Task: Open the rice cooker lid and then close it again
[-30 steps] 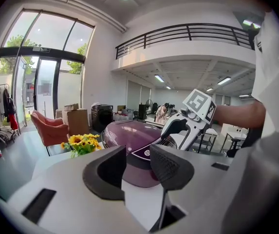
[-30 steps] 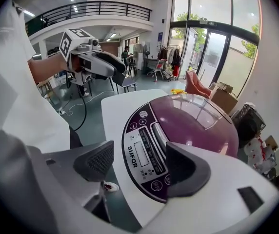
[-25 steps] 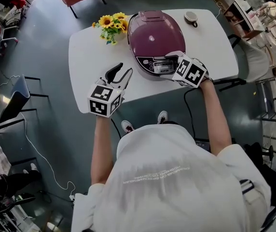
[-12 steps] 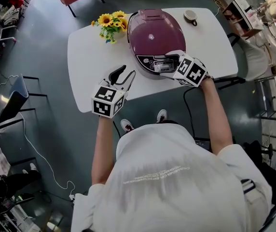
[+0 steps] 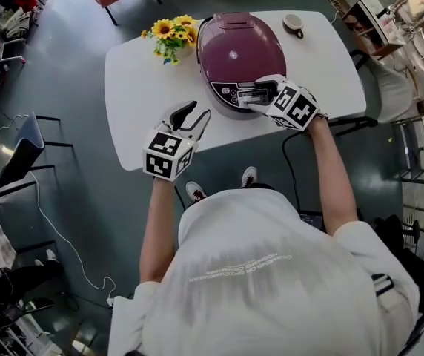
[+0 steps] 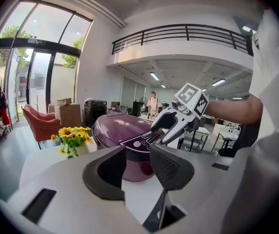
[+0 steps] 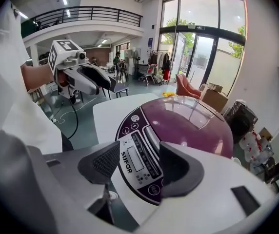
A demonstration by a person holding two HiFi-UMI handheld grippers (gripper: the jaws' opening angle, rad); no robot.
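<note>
One glossy, domed purple rice cooker (image 5: 238, 50) tops a smooth white table (image 5: 138, 87).

One brand word, on the cooker (image 7: 190, 118)
Its panel (image 7: 138, 165) bears "SUPOR" beside the display, with minus and plus buttons above it; the shirt (image 5: 238, 268) print is too small to read.

Out in front of the body, the left claw (image 5: 196, 114) hangs nearly level, jaws partly apart and empty, while the right claw (image 5: 254, 95) tips steeply down, its jaws just closing in yet apart, pads gripping nothing.
</note>
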